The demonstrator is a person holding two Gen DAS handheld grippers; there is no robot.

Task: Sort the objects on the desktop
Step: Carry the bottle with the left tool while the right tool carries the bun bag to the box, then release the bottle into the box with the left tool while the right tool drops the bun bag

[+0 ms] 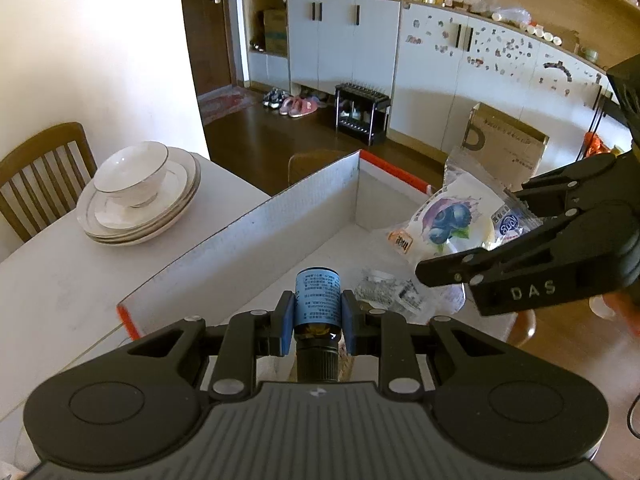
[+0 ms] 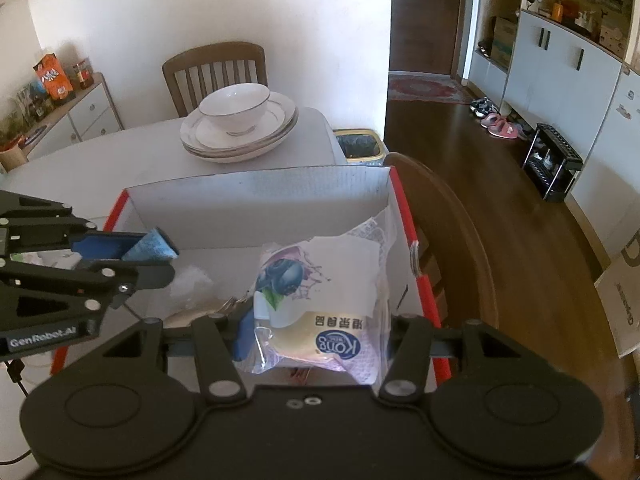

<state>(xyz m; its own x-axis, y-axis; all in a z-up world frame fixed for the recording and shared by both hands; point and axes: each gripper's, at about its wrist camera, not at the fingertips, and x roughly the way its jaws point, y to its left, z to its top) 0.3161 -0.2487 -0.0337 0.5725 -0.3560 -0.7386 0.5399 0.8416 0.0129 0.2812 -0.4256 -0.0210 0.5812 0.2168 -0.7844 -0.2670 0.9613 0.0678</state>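
My left gripper (image 1: 318, 322) is shut on a small brown bottle with a blue label (image 1: 317, 298), held over the near side of an open cardboard box (image 1: 248, 228). My right gripper (image 2: 316, 332) is shut on a blueberry snack packet (image 2: 316, 300), held above the right part of the same box (image 2: 256, 192). The packet (image 1: 456, 220) and the right gripper (image 1: 480, 256) also show in the left wrist view. The left gripper (image 2: 132, 256) with the bottle (image 2: 150, 246) shows at the left of the right wrist view. A clear plastic wrapper (image 1: 388, 290) lies on the box floor.
A white bowl (image 1: 132, 172) sits on stacked plates (image 1: 140, 208) on the table beyond the box. A wooden chair (image 2: 216, 72) stands behind the table, another (image 2: 452, 232) right of the box. A bin (image 2: 360, 144) and a paper bag (image 1: 504, 144) stand on the floor.
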